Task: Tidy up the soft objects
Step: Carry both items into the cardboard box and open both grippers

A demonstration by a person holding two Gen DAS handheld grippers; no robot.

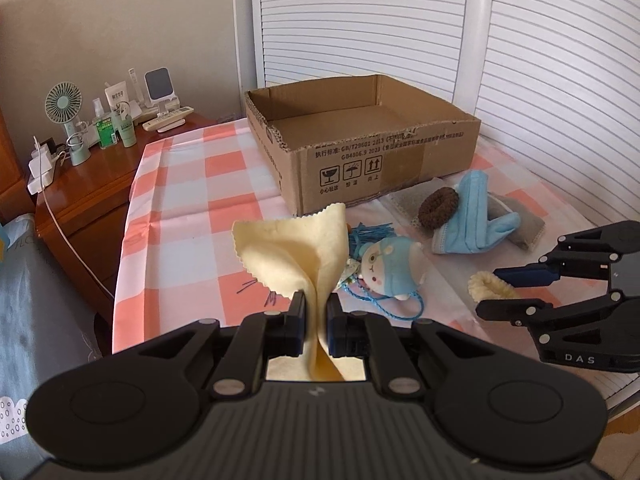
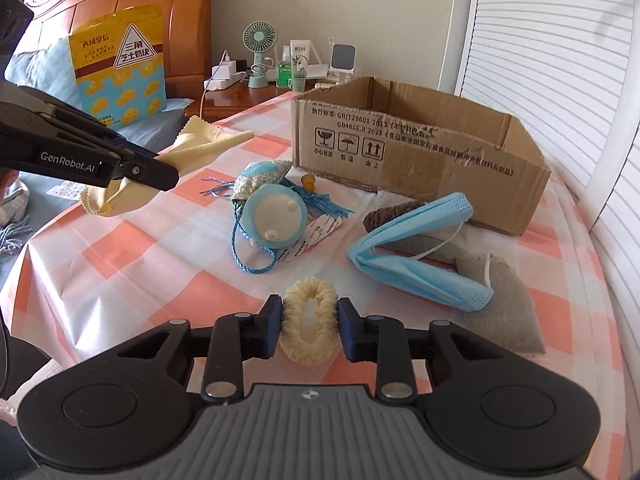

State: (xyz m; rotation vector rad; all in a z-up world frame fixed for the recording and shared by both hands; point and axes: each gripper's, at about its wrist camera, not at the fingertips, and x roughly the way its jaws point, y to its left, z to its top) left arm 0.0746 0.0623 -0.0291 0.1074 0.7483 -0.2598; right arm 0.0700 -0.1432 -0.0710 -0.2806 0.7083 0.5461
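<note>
My left gripper (image 1: 316,312) is shut on a pale yellow cloth (image 1: 294,250) and holds it above the checked tablecloth; it also shows in the right wrist view (image 2: 160,174) with the cloth (image 2: 208,146). My right gripper (image 2: 308,322) has its pads against both sides of a cream fuzzy hair tie (image 2: 308,326) lying on the table; in the left wrist view (image 1: 490,288) the tie (image 1: 490,285) sits between its fingers. An open cardboard box (image 1: 360,160) (image 2: 420,152) stands behind. A blue plush toy (image 2: 274,220), a blue face mask (image 2: 416,248) and a brown scrunchie (image 1: 438,202) lie before it.
A grey pouch (image 2: 500,304) lies under the mask at the right. A wooden nightstand (image 1: 80,184) with a fan, bottles and chargers stands at the left. White louvered doors (image 1: 540,60) run behind the table. A snack bag (image 2: 118,64) leans on the headboard.
</note>
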